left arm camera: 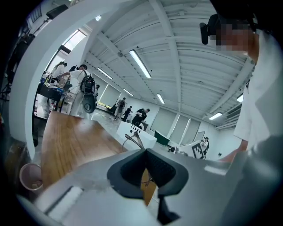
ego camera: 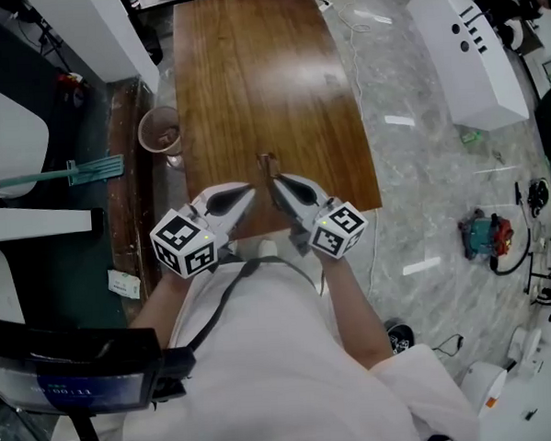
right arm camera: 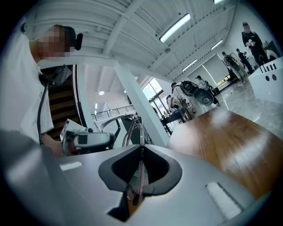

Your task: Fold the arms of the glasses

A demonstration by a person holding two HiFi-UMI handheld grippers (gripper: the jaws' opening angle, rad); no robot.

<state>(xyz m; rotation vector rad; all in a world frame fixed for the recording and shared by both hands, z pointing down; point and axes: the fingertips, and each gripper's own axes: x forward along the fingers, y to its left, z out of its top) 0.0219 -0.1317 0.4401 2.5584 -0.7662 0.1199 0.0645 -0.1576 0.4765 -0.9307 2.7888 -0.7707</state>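
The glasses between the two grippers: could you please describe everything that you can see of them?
The glasses look thin, dark and wire-framed. They stand roughly edge-on over the near end of the wooden table. The right gripper has its jaws pinched on the frame, and the left gripper seems shut on a thin part. How far the arms are folded cannot be told.

Wooden worktop (ego camera: 268, 77): frame centre. Round container (ego camera: 160, 131): at its left edge. White cabinet (ego camera: 469, 53): upper right.
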